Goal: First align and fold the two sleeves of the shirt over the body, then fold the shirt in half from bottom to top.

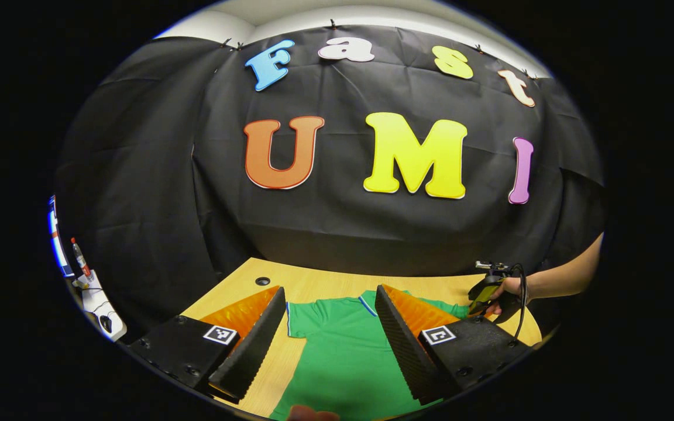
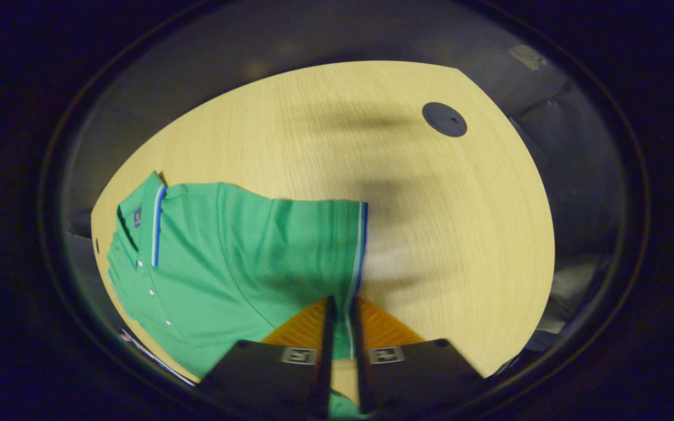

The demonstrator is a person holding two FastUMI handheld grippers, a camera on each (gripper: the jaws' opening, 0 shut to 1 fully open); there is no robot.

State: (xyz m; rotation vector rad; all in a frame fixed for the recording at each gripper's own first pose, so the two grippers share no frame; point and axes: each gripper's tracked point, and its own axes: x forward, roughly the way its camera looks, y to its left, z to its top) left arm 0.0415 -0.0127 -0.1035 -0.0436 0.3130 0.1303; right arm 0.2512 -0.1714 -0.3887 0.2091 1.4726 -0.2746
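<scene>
Shirt (image 2: 220, 251) lies flat on the table (image 2: 430, 234) (collar toward its far edge) — right hand-held gripper (image 2: 341, 327) pinches the striped sleeve cuff (image 2: 358, 251), fingers nearly closed; left hand-held gripper (image 1: 330, 327) hovers spread wide over the body

Left gripper view: green polo shirt (image 1: 343, 351) cut off at the bottom edge; its right sleeve and shoulder hidden behind the left gripper's (image 1: 330, 339) right finger. Right gripper (image 1: 480, 301) far off, too small to tell jaw state. Small bottle (image 1: 79, 257) at left edge, too small to identify. Right gripper view: motion-blurred wooden table (image 2: 430, 234); shirt's lower body cut off; sleeve hem partly hidden between the right gripper's fingers (image 2: 366, 351).
</scene>
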